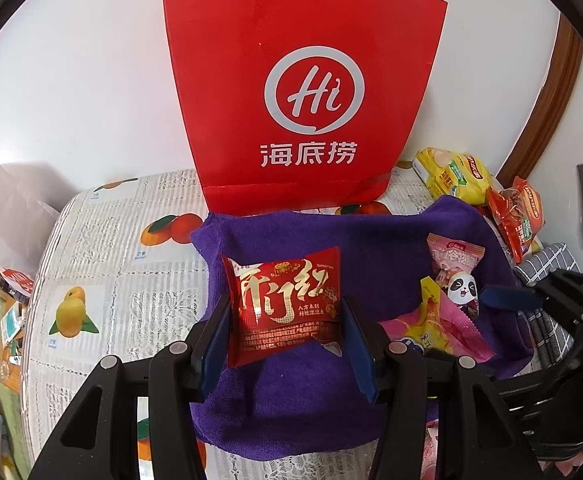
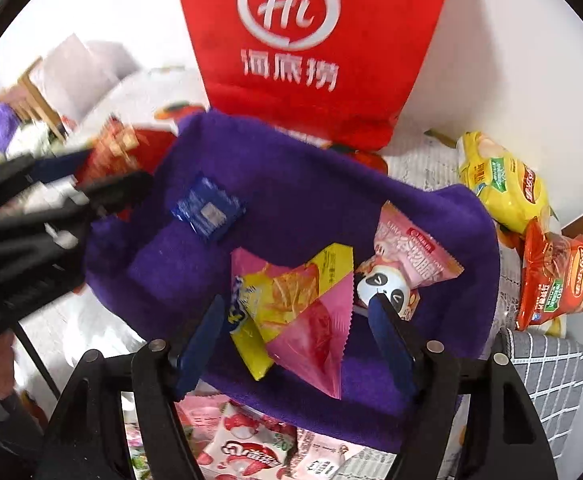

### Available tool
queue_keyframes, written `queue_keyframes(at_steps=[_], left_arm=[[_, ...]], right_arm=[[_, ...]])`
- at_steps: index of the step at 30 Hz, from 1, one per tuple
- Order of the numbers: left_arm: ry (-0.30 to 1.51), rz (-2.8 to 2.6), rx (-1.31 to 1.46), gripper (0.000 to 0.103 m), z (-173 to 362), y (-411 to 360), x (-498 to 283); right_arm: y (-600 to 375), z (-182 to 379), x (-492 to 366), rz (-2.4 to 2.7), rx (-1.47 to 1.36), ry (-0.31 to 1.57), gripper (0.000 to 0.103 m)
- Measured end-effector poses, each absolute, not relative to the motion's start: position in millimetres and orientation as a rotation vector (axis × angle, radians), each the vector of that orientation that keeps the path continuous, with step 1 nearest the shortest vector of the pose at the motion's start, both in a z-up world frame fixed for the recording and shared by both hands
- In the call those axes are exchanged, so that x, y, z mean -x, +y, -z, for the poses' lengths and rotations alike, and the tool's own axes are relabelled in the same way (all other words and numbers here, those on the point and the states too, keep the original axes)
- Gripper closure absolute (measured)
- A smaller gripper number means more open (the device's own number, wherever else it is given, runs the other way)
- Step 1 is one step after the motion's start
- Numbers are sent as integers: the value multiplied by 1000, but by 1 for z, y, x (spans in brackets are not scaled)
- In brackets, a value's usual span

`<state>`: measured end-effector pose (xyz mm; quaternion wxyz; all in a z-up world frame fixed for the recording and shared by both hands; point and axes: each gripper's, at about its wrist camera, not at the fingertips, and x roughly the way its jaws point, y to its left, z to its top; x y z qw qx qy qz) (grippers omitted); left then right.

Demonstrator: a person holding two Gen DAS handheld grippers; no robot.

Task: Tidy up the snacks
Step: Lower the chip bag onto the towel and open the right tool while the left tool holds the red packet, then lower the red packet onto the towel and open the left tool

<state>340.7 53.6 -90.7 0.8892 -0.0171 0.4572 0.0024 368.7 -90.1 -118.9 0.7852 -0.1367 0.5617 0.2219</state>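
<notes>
My left gripper [image 1: 285, 318] is shut on a red snack packet [image 1: 285, 306] with gold characters and holds it above a purple cloth [image 1: 371, 240]. In the right wrist view that gripper [image 2: 79, 184] appears blurred at the left. My right gripper [image 2: 297, 312] is open above the purple cloth [image 2: 291, 200], its fingers either side of a yellow packet [image 2: 287, 292] and a pink packet [image 2: 315, 340]. A pink panda packet [image 2: 407, 256] lies by its right finger. A small blue packet [image 2: 209, 212] lies further back. The red paper bag [image 1: 303, 92] stands behind the cloth.
A yellow packet [image 2: 503, 184] and an orange packet [image 2: 551, 280] lie at the right by the wall. A grey checked cloth [image 2: 547, 368] lies near right. Pink strawberry packets [image 2: 243, 444] lie in front of the purple cloth. The table edge is at left [image 1: 43, 264].
</notes>
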Motion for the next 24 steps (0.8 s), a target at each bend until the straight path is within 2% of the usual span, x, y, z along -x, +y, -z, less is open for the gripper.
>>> queue_keyframes(at_steps=[9,24], left_arm=[[977,-13,16,53,98,50,-343],[1043,0,-52,53,113,35,-347]], right_arm=[[-118,81,-369,-446,143,1109,29],[-142,68,-376,-382,40,1083,29]])
